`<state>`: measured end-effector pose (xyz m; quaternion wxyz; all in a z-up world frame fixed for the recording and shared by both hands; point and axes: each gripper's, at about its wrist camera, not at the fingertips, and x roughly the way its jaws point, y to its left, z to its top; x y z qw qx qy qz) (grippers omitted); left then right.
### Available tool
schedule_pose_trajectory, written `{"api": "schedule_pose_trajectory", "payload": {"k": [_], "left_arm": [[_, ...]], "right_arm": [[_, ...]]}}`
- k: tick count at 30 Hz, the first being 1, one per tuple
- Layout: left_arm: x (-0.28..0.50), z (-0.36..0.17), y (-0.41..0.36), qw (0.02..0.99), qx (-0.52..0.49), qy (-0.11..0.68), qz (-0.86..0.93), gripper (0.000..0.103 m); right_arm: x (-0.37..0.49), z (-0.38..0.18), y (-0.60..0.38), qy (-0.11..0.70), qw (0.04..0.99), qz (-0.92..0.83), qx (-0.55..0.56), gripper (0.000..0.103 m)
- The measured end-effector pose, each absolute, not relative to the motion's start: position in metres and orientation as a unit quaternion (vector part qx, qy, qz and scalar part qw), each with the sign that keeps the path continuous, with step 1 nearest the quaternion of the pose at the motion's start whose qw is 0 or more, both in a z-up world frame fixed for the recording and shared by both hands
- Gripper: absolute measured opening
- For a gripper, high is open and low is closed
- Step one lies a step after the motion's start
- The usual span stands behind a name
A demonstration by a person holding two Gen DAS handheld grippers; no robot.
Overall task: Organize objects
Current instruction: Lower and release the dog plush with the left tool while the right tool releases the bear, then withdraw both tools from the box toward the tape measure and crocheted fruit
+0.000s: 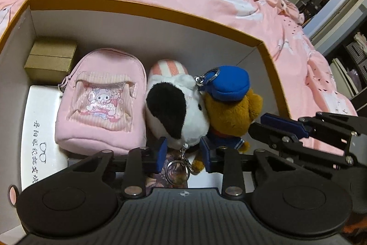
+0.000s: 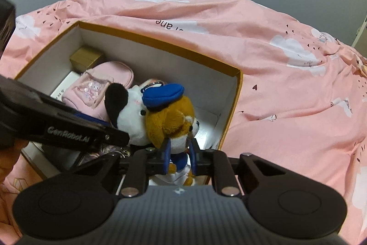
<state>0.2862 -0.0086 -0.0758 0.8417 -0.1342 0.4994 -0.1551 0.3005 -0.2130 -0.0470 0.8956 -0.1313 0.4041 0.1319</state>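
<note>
Two fuzzy plush toys [image 1: 176, 111] stand in a stiff cardboard box [image 1: 160, 8]

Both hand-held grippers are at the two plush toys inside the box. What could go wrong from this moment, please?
1. The black-and-white plush and the brown plush with the blue cap press together; moving one may drag the other.
2. The key ring hangs loose between the left hand-held gripper fingers and may snag.
3. The right hand-held gripper pinches only the brown plush's lower body, so it could tip or slip.
</note>
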Motion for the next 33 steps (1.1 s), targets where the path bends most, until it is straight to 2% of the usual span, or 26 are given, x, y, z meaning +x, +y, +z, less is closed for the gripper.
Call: {"api": "schedule_pose_trajectory", "payload": {"k": [5, 11, 20, 26, 29, 31, 33], "left_arm": [[0.298, -0.079, -0.016, 0.839, -0.129, 0.508, -0.145, 0.033], [0.307, -0.084, -0.02, 0.828, -0.137, 0.524, -0.144, 0.032], [0.299, -0.084, -0.015, 0.827, -0.143, 0.524, -0.144, 0.034], [0.28, -0.064, -0.013, 0.846, -0.134, 0.492, -0.153, 0.036], [0.267, -0.048, -0.012, 0.859, -0.133, 0.467, -0.162, 0.038], [0.259, -0.038, -0.012, 0.866, -0.132, 0.452, -0.168, 0.038], [0.251, -0.028, -0.012, 0.873, -0.13, 0.436, -0.177, 0.038]], "right_arm": [[0.304, -0.051, -0.21, 0.398, 0.895, 0.134, -0.149, 0.016], [0.316, -0.063, -0.208, 0.42, 0.885, 0.135, -0.148, 0.009], [0.309, -0.061, -0.207, 0.415, 0.887, 0.134, -0.155, 0.009], [0.293, -0.047, -0.208, 0.402, 0.893, 0.14, -0.144, 0.01], [0.282, -0.035, -0.209, 0.388, 0.901, 0.142, -0.134, 0.016], [0.274, -0.026, -0.21, 0.376, 0.908, 0.139, -0.123, 0.026], [0.265, -0.018, -0.211, 0.365, 0.914, 0.138, -0.113, 0.027]]}}
